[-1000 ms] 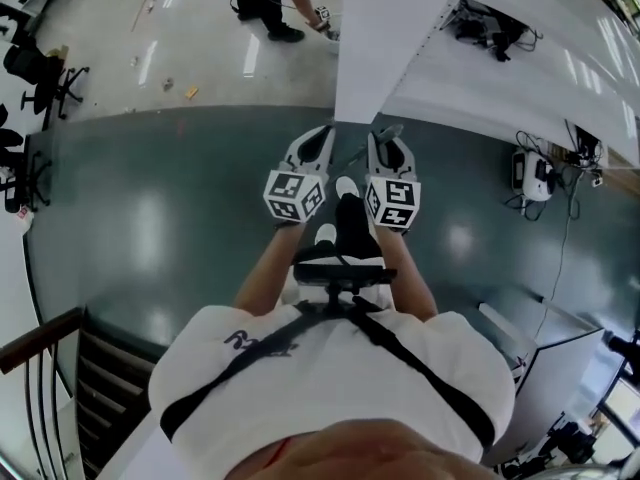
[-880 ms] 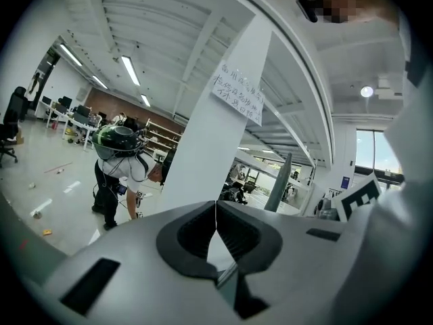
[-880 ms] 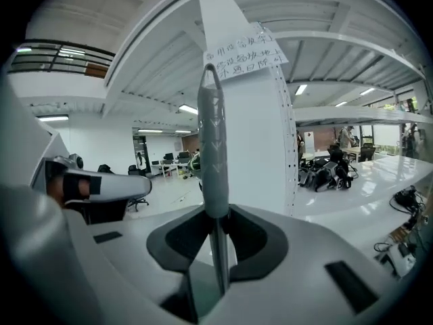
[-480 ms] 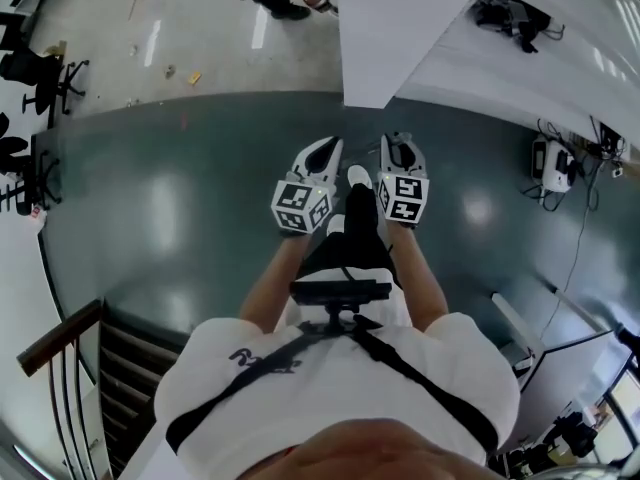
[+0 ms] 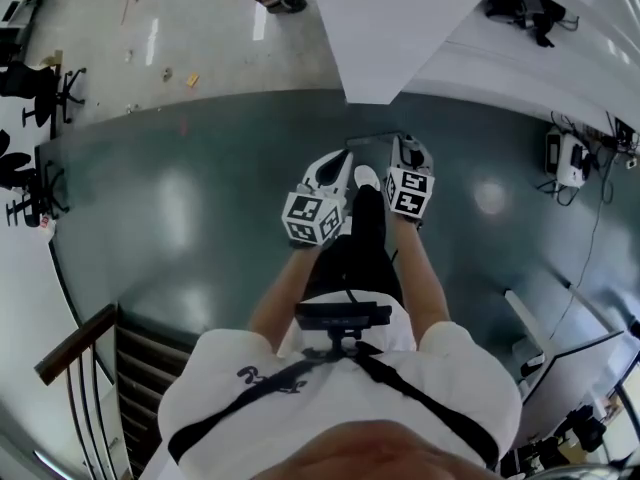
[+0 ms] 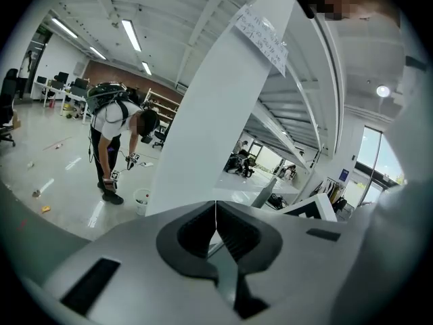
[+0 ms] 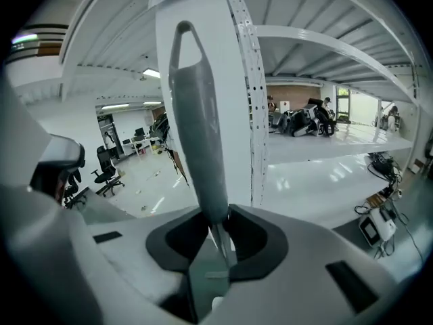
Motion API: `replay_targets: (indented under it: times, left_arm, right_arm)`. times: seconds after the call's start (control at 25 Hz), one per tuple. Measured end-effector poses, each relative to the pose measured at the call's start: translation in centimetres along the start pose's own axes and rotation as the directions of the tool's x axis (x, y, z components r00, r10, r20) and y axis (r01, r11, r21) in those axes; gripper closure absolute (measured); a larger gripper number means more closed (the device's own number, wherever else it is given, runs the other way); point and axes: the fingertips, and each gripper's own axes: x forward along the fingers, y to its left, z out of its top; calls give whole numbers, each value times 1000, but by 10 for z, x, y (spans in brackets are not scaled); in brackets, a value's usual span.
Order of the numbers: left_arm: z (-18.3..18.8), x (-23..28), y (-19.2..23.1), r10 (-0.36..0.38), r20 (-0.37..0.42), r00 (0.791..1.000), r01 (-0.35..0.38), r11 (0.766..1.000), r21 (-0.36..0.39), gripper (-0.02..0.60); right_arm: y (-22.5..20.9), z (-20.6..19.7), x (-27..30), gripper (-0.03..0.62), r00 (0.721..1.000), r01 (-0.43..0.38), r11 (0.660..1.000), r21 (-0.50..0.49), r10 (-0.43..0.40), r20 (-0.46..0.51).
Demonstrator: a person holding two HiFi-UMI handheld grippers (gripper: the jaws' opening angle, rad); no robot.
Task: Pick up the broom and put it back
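The broom's grey handle (image 7: pixel 199 134), with a hanging loop at its tip, rises from between the jaws in the right gripper view. My right gripper (image 7: pixel 216 232) is shut on its lower end. The brush end is hidden in every view. In the head view the right gripper (image 5: pixel 408 148) is held out in front of the person's body over the dark green floor. My left gripper (image 5: pixel 340 163) is just to its left. In the left gripper view the left gripper (image 6: pixel 216 230) has its pads pressed together with nothing between them.
A white shelf rack (image 5: pixel 385 28) stands straight ahead, and its perforated upright (image 7: pixel 240 80) is right behind the handle. A person (image 6: pixel 115 134) bends over beside a small white bucket (image 6: pixel 141 198). Cables and a device (image 5: pixel 565 158) lie at right, and a stair railing (image 5: pixel 80 348) at lower left.
Both grippers have come down and drifted slightly right in the head view. The right one still holds the handle. The bent-over person has slid toward the top edge.
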Motion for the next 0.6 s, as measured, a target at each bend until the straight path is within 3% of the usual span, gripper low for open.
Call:
replay_targets:
  times: [0.2,0.4,0.6]
  left_arm:
    - [-14,29,10,2,-24,1000,-2,1000,-8,569]
    - [-25,48,21,11,-39,999,-12,1000,-22,569]
    - [-27,62,38,54,-30,998,-55,998,-38,569]
  right_arm:
    - [-11,-23,42,497,998,27,1000,5,-26,-50]
    - [-29,-55,73,497,988,108,992,67,-99,-121]
    - [-30,-57,104,499,986,132,991,16,-130,-106]
